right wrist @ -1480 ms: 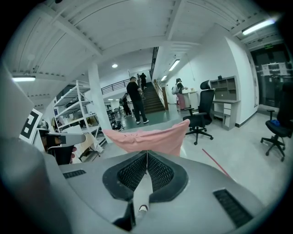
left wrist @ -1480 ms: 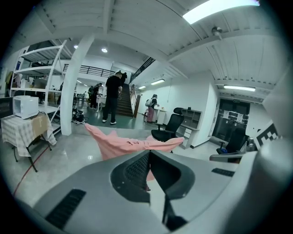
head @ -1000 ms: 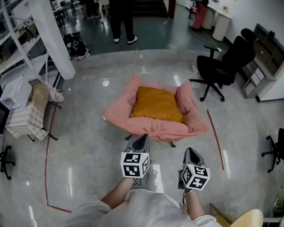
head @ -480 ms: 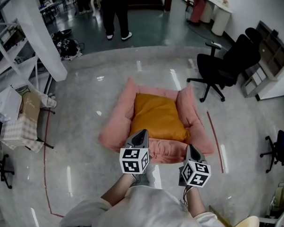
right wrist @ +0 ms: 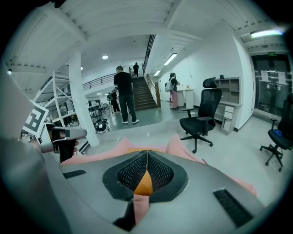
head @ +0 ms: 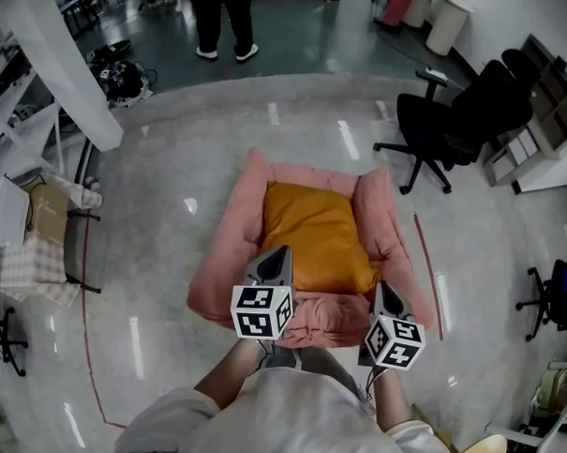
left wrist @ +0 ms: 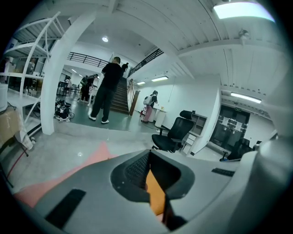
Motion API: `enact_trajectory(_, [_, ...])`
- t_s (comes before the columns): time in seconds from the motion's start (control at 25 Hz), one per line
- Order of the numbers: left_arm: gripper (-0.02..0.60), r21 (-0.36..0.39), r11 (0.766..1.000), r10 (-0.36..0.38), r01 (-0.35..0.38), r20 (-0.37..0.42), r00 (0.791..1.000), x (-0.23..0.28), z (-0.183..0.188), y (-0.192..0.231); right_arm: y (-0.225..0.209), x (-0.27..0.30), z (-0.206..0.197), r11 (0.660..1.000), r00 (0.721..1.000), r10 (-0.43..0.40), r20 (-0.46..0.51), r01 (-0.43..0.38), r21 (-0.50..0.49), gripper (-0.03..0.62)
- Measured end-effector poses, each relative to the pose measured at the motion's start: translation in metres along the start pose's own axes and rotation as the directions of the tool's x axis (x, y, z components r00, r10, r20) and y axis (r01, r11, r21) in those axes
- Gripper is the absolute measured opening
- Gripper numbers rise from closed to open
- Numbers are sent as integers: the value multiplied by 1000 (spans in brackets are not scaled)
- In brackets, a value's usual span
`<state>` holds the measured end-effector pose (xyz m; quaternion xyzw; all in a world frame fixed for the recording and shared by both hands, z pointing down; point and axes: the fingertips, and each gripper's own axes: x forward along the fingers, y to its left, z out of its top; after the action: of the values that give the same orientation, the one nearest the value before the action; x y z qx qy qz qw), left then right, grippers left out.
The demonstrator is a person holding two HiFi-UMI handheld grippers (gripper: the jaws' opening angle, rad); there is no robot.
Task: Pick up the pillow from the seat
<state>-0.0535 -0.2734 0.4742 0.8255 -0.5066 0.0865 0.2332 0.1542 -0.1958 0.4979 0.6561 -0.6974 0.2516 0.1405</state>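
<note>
An orange pillow (head: 316,234) lies in the hollow of a pink cushioned seat (head: 228,242) on the floor. Both grippers hover over the seat's front edge, each with nothing held. My left gripper (head: 280,258) is shut, its tips over the pillow's near left corner. My right gripper (head: 386,293) is shut by the seat's right arm. In the left gripper view the gripper (left wrist: 147,157) shows a sliver of the pillow (left wrist: 154,194) past its tips. In the right gripper view the gripper (right wrist: 146,153) points at the pillow (right wrist: 143,183) and the seat (right wrist: 181,147).
A black office chair (head: 457,111) stands beyond the seat to the right. A person (head: 220,16) stands at the far end of the floor. A white pillar (head: 56,61) and a rack with a box (head: 42,215) are at the left. Red tape (head: 427,269) runs along the seat's right.
The view has moved forward toward the seat. Both grippers, earlier short of it over bare floor, now reach over its front edge. Their jaws stayed shut.
</note>
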Motion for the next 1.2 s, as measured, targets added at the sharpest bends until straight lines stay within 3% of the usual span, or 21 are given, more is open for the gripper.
enact_trajectory(0.28, [8,-14,999,49,-50,-65,997,34,-13,4,-9,51,18,998,998,62,-25,-63,-12,29])
enact_trajectory(0.52, [8,1,996,88,-88,-89,992,59,1,25,-10,94,37,996,995,85,-50,-87,-34,29])
enact_trajectory(0.84, [9,-27,994,103,-110,-190,976,107,-20,47,-27,162,24,992,982,117,-146,-121,-21,32])
enact_trajectory(0.88, [17,-31,994,99,-108,-204,974,114,-23,50,-28,171,22,992,980,124,-156,-128,-14,32])
enact_trajectory(0.96, [101,-38,994,96,-107,-231,968,128,-30,56,-29,190,17,990,974,141,-179,-144,-2,34])
enact_trajectory(1.08, [111,-39,992,103,-118,-270,957,147,-42,66,-32,216,5,987,962,158,-222,-160,12,39])
enact_trajectory(1.2, [142,-46,992,95,-115,-320,943,166,-57,74,-38,238,-11,985,946,170,-277,-168,29,113])
